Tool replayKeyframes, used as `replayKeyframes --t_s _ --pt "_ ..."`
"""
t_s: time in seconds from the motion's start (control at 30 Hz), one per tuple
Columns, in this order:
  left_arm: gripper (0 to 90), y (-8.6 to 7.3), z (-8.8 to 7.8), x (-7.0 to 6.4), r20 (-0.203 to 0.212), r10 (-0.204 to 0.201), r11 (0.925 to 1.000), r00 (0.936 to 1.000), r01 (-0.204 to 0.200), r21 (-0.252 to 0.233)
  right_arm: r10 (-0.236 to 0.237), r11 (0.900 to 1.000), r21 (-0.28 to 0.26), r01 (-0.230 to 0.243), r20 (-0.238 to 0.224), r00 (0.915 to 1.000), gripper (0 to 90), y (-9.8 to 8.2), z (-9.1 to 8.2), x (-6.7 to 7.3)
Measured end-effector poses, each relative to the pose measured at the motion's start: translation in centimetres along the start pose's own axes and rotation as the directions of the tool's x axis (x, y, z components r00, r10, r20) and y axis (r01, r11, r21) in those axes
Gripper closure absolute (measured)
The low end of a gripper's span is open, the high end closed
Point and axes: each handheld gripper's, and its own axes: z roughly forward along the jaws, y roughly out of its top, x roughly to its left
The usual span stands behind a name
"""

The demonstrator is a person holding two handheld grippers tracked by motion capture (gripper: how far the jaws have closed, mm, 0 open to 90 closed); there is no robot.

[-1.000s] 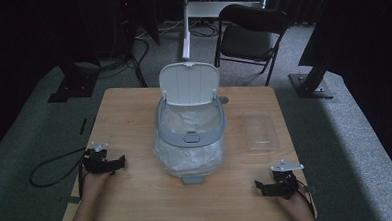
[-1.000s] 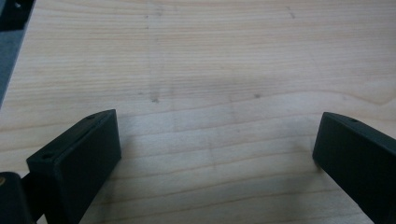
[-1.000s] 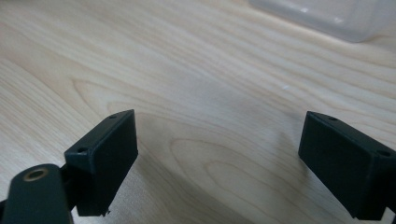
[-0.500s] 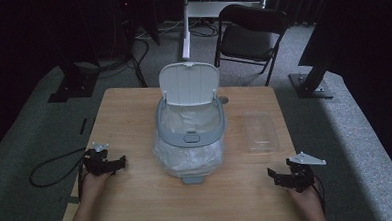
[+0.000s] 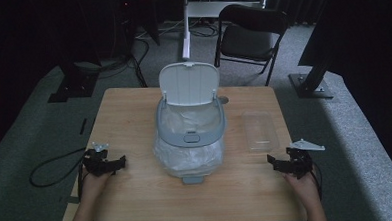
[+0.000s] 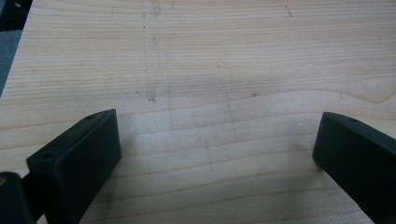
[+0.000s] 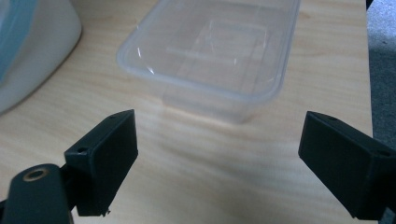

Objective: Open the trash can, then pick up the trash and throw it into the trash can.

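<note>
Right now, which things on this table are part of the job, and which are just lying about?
In the job: clear tub, right gripper open and facing it.
Lying about: bin with its lid up, left gripper open over bare table.

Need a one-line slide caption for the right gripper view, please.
Open right gripper poised over the wooden table, facing an empty clear plastic container.

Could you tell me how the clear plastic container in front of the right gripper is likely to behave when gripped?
The clear rectangular plastic container looks thin-walled and empty, so probably light and flexing under squeeze. Its glossy surface may slip between the right gripper jaws.
</note>
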Motion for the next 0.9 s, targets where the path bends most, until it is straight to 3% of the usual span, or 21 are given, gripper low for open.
replayKeyframes --t_s 0.53,0.9 --pt "1.8 -0.1 0.0 -0.1 0.01 0.01 1.0 0.9999 -0.01 -0.001 0.078 0.996 0.036 -0.079 0.045 0.996 11.3 3.3 2.3 -2.5" --pt "1.8 0.0 0.0 -0.1 0.011 0.012 0.9999 0.9999 -0.012 0.0 0.124 0.99 0.06 -0.126 0.041 0.9914 12.8 5.1 4.0 -3.9"
